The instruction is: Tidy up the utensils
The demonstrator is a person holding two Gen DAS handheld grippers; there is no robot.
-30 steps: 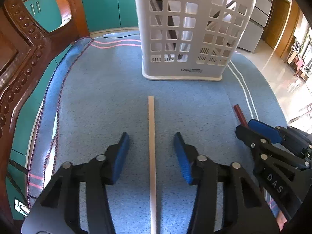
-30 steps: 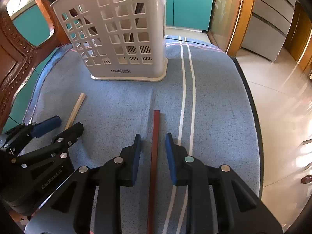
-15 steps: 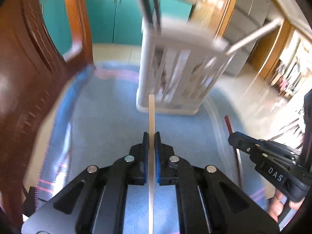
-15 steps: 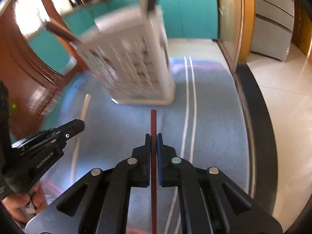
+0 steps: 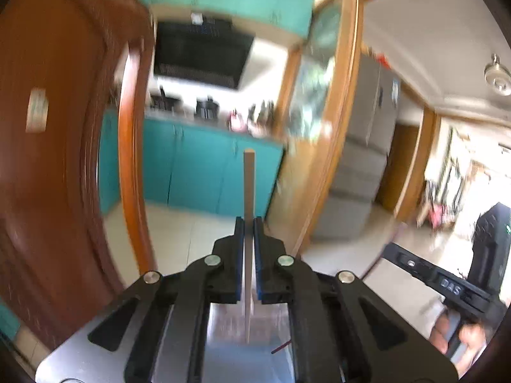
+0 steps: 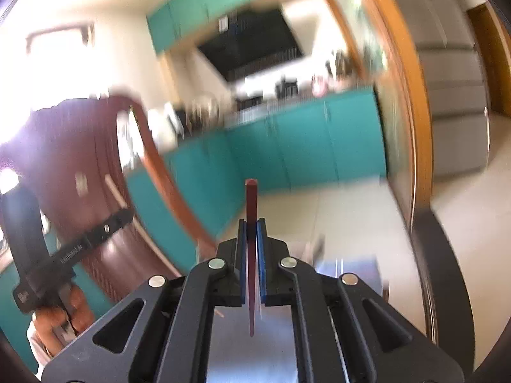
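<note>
My left gripper [image 5: 249, 223] is shut on a pale wooden chopstick [image 5: 249, 185], which sticks out forward and up between the blue pads. My right gripper [image 6: 252, 225] is shut on a dark red chopstick [image 6: 251, 201], held the same way. Both are raised high and point nearly level at the kitchen. The left gripper [image 6: 123, 215] also shows at the left of the right wrist view with its pale chopstick [image 6: 116, 193]. The right gripper's body [image 5: 447, 284] shows at the right of the left wrist view. The white basket is out of sight; the picture is blurred.
A carved brown chair back [image 5: 64, 159] stands close on the left. Teal cabinets [image 5: 198, 172] and a counter lie ahead, a wooden door frame [image 5: 335, 127] and a grey fridge [image 5: 367, 159] to the right. A person's hand [image 6: 60, 319] holds the left gripper.
Both grippers closed on their chopsticks, then lifted them off the blue cloth and tilted up to nearly level. The basket and cloth dropped out of view.
</note>
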